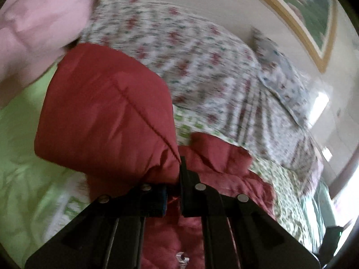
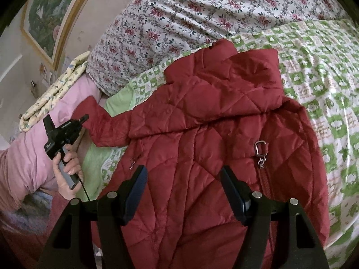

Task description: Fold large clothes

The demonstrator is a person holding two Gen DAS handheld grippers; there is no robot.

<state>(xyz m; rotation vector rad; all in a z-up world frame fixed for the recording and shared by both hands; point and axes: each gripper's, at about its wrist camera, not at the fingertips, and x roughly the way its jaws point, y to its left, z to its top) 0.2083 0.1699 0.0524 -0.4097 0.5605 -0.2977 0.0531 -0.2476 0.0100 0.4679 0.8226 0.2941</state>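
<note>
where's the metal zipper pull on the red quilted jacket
In the right wrist view, the metal zipper pull sits right of centre on the red quilted jacket, just beyond the open right gripper.

Soft daylight is glaring at the left view's right edge. That view is smearing with motion blur; both are bending and darkening at the rims.

A green-checked bedsheet is covering the bed. A rose-print quilt is lying along its far edge, a framed painting hanging beyond.
</note>
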